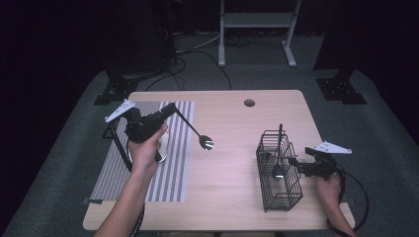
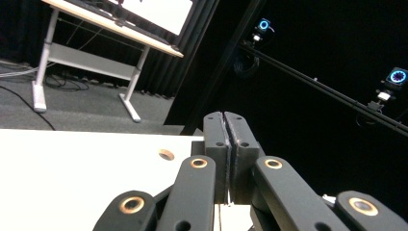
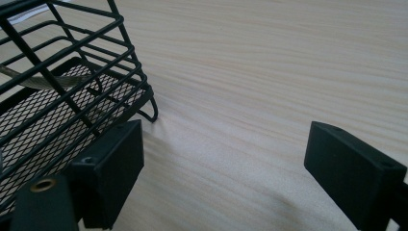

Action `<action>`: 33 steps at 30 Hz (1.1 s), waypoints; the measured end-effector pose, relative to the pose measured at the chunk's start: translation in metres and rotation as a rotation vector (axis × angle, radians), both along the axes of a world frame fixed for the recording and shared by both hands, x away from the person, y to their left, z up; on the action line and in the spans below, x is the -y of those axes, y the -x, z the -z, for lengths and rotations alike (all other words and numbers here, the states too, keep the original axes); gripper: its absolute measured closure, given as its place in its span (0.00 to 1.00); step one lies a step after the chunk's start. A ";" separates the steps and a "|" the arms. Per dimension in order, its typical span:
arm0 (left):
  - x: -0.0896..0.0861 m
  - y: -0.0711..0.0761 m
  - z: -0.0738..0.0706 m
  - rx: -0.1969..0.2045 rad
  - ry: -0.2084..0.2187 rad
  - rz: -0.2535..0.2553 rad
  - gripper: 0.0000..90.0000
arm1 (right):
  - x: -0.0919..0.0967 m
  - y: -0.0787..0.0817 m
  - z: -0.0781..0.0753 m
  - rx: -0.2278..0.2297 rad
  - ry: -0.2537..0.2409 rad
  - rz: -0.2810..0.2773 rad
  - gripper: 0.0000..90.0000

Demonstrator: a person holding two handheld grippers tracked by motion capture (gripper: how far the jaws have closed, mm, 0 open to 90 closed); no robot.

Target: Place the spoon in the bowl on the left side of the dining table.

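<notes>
spoon [image 1: 197, 132]: pinched at the handle tip by the left gripper [image 1: 170, 109], bowl end hanging out over bare wood, clear of the surface [image 1: 232, 197] as far as the high view lets on
left gripper: jaws pressed together – in the left gripper view the two pads [image 2: 215, 139] meet with barely a seam between them, so the handle in there must be thin
right gripper [image 3: 223, 178]: spread wide, nothing between the jaws, one pad [image 3: 120, 163] right up against the foot of the wire basket [image 3: 72, 86] – looks like bracing it, not gripping
key relation: basket [image 1: 278, 170] sits well off to the right of the spoon, toward the near edge; spoon's long axis runs slanting from the gripper down to the bowl, roughly aimed that way already
nearer hand: right hand [image 1: 330, 186] is just beside the basket, but the left one has the spoon – so probably a carry across and a drop in, handle up or bowl down
already in basket: another spoon [image 1: 278, 170] standing in it, handle sticking up past the rim
mat [image 1: 143, 182]: striped, under the left forearm, left side of the surface
hard to tell: spoon handle itself is hidden in the left gripper view; whether the right pad truly touches the wire – can't say for sure
</notes>
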State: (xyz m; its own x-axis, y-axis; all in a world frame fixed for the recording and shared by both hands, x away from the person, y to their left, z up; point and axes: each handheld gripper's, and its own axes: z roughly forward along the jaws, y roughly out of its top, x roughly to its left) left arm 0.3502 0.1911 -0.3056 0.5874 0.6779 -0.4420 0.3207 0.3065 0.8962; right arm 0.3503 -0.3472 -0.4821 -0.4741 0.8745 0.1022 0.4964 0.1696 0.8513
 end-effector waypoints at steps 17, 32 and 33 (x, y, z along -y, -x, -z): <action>-0.023 -0.005 0.011 -0.028 -0.006 -0.078 0.99 | 0.000 0.000 0.000 -0.002 0.002 -0.001 0.14; -0.041 -0.006 0.019 -0.046 -0.009 -0.146 0.99 | -0.001 0.000 0.000 -0.003 0.005 0.000 0.14; -0.043 -0.006 0.020 -0.045 -0.004 -0.151 0.99 | -0.001 0.000 0.000 -0.004 0.006 0.000 0.14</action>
State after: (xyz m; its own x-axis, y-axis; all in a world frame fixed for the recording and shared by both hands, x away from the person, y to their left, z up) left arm 0.3567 0.2337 -0.3252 0.4586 0.7586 -0.4628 0.3114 0.3506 0.8832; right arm 0.3507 -0.3466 -0.4822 -0.4735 0.8752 0.0989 0.4996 0.1744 0.8485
